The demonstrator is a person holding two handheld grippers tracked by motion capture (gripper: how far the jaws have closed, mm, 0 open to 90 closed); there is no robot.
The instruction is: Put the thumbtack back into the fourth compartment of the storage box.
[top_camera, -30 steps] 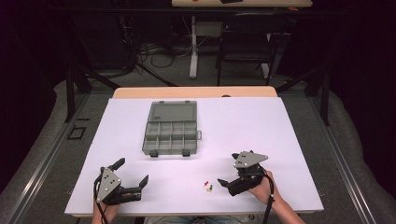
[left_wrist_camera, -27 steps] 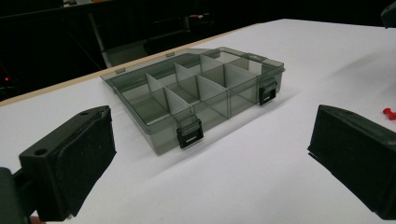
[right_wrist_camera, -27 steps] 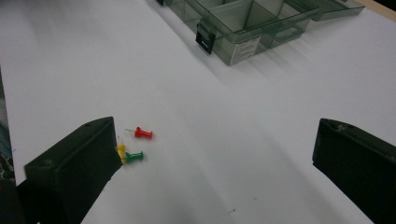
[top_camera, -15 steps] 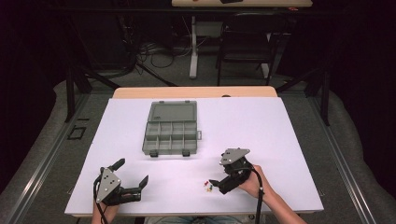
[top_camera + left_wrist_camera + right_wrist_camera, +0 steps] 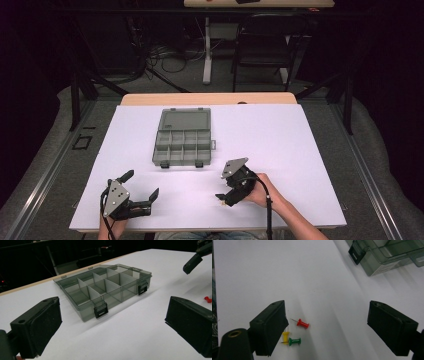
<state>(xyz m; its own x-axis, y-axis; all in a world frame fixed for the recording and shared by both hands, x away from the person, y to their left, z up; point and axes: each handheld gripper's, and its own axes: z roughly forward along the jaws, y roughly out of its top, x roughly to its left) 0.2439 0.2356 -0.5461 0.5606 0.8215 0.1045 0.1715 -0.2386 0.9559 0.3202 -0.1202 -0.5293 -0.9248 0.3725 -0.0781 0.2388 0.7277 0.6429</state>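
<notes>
On the white tabletop [image 5: 280, 150], toward five o'clock in the high view, the right gripper [image 5: 226, 196] hangs just over three push pins — its jaws stand apart with nothing pressed between them, and they have just been closing a little. Seen from the right gripper view, the pins lie low and left of centre, near seven o'clock: a red pin [image 5: 302, 323] lies on its side with its point toward the left jaw, a green pin [image 5: 294, 341] lies just below it, and a yellow pin [image 5: 285, 337] touches the green one, partly behind the left jaw's edge. All three sit close beside the left jaw, well away from the right jaw.

At seven o'clock in the high view the left gripper [image 5: 141, 188] rests near the tabletop's front edge, its jaws wide and empty. Its own view looks between those jaws at a smoky clear compartment box [image 5: 105, 290] — lid flat behind, dividers upright, two black latches on the front wall. That box sits at the middle of the tabletop, toward eleven o'clock from the right gripper, well apart from the pins. One red pin shows at three o'clock in the left gripper view.
</notes>
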